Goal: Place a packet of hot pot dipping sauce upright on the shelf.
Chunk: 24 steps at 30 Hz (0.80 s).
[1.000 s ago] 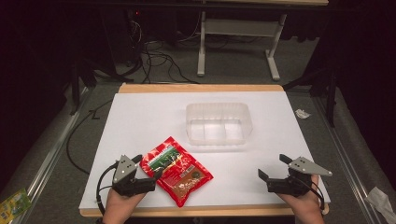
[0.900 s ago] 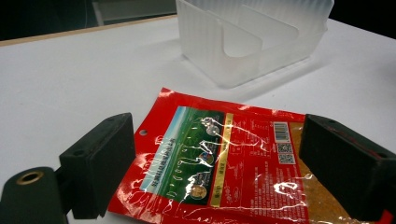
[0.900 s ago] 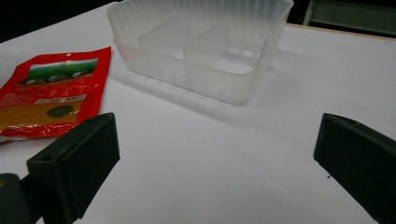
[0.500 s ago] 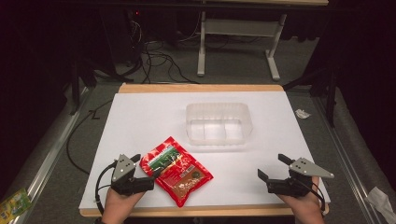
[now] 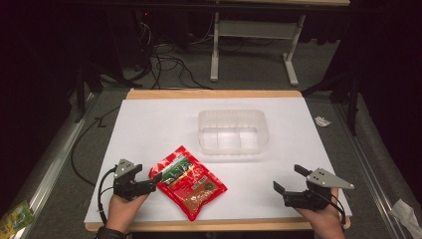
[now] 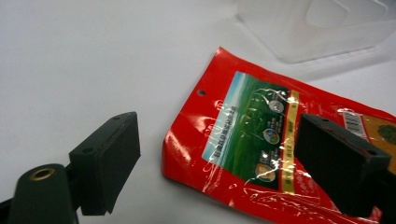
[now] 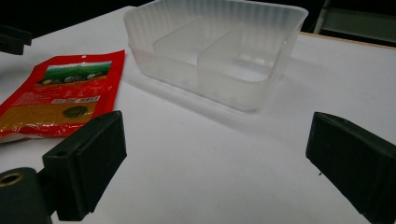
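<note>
We see a red snack packet (image 5: 188, 180) lying flat on the white counter (image 5: 149, 129), near its front edge and left of centre, with a green picture panel at its upper end and a brownish window lower down. Our left gripper (image 5: 153, 180) rests just beside the packet's left corner, its fingers (image 6: 105, 161) spread open around that corner without pressing it; one finger sits over the packet's foil in the left gripper view. Behind the packet, near the middle of the counter, stands a clear plastic container (image 5: 233, 132) with inner dividers. Our right gripper (image 5: 288, 179) rests well apart at the front right, fingers (image 7: 86, 161) wide open and holding nothing.
</note>
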Each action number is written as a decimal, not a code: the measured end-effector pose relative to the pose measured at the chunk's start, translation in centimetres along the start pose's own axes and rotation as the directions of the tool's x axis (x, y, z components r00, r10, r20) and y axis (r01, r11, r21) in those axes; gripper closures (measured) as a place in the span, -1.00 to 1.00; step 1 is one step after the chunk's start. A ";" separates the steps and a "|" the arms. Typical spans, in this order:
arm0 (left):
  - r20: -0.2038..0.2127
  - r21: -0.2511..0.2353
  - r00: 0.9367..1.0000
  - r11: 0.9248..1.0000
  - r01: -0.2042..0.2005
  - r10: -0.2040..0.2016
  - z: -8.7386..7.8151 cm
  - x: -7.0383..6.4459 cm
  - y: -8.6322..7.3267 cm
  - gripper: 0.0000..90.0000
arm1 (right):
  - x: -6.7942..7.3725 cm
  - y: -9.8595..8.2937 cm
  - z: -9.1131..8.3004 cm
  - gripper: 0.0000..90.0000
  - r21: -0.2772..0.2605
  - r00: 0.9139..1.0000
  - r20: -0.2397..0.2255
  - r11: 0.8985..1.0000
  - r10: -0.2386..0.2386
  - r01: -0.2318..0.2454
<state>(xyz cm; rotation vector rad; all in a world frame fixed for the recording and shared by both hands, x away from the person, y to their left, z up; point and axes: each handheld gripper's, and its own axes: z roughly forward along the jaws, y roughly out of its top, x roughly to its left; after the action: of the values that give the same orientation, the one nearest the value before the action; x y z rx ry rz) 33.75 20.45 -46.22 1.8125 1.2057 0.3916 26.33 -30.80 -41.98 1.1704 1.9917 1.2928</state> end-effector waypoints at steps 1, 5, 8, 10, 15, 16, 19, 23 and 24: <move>-0.001 0.010 1.000 1.000 0.008 -0.008 0.1 0.2 0.0 -0.65 | 0.0 0.0 0.0 -0.88 0.002 1.000 -0.002 1.000 0.001 -0.001; 0.013 0.025 0.998 0.998 0.055 -0.056 0.7 0.8 -0.2 -0.58 | 0.0 -0.1 0.1 -0.88 0.007 1.000 -0.006 1.000 0.007 -0.007; 0.023 0.046 0.997 0.996 0.077 -0.078 1.0 1.0 -0.4 -0.38 | 0.0 -0.1 0.2 -0.88 0.009 1.000 -0.009 1.000 0.010 -0.009; 0.020 0.067 0.996 0.994 0.088 -0.090 1.4 1.1 -0.5 -0.29 | 0.0 -0.2 0.3 -0.88 0.010 1.000 -0.012 1.000 0.007 -0.007; 0.014 0.079 0.994 0.992 0.103 -0.104 1.6 1.3 -0.6 -0.18 | 0.0 -0.2 0.4 -0.87 0.016 1.000 -0.014 1.000 0.009 -0.009; 0.011 0.086 0.994 0.990 0.110 -0.112 1.7 1.4 -0.7 -0.15 | 0.0 -0.2 0.4 -0.87 0.017 1.000 -0.013 1.000 0.011 -0.010; 0.012 0.096 0.993 0.989 0.116 -0.118 1.8 1.5 -0.8 -0.11 | 0.0 -0.3 0.5 -0.87 0.020 1.000 -0.015 1.000 0.013 -0.013; 0.006 0.109 0.995 0.989 0.102 -0.103 2.0 1.3 -0.8 0.03 | 0.0 -0.3 0.5 -0.86 0.021 1.000 -0.018 1.000 0.014 -0.013; 0.006 0.109 0.995 0.989 0.102 -0.103 2.0 1.3 -0.8 0.10 | 0.0 -0.3 0.5 -0.85 0.023 1.000 -0.019 1.000 0.015 -0.015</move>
<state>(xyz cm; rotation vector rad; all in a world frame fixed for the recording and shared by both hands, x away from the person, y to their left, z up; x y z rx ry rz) 35.22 20.63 -48.25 1.8331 1.3280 0.2608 26.63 -30.60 -42.48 1.1898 2.0198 1.2963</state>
